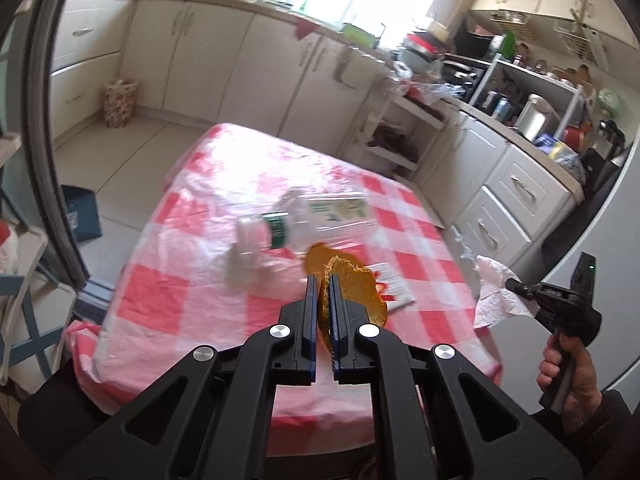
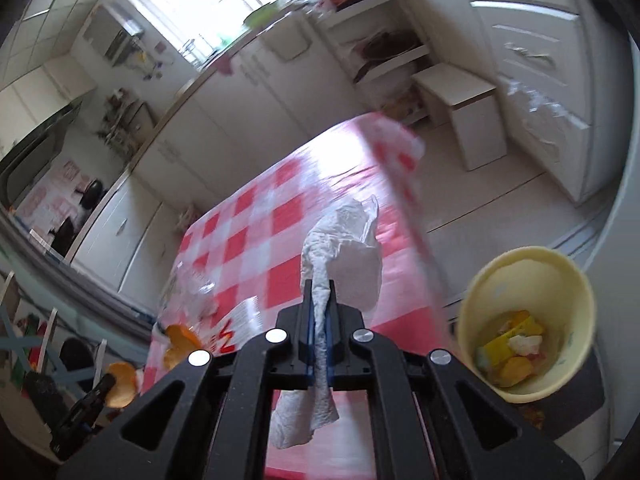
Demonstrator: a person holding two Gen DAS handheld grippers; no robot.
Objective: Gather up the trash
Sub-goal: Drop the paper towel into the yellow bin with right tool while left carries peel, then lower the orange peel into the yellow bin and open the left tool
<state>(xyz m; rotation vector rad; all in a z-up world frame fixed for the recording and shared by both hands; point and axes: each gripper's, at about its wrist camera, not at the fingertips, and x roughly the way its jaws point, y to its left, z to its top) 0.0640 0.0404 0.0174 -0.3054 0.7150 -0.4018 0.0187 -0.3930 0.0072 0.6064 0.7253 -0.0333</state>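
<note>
Left wrist: left gripper (image 1: 324,280) fingers pinch orange peel (image 1: 352,280); right gripper (image 2: 320,286) fingers pinch paper towel (image 2: 344,240); labels blurred, unreadable.

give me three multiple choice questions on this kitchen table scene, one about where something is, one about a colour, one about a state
1. Where is the yellow bin?
A. on the table
B. on the floor beside the table
C. on the counter

2. What colour are the squares on the tablecloth?
A. blue and white
B. green and yellow
C. red and white

3. What is the right gripper doing?
A. it is shut on a white paper towel
B. it is open over the bin
C. it is shut on a bottle

Answers:
1 B: the bin stands low, off the table's edge, with scraps inside.
2 C: the cloth shows red and white checks in both views.
3 A: the white paper towel is pinched between its fingers, while the left gripper holds an orange peel.
</note>
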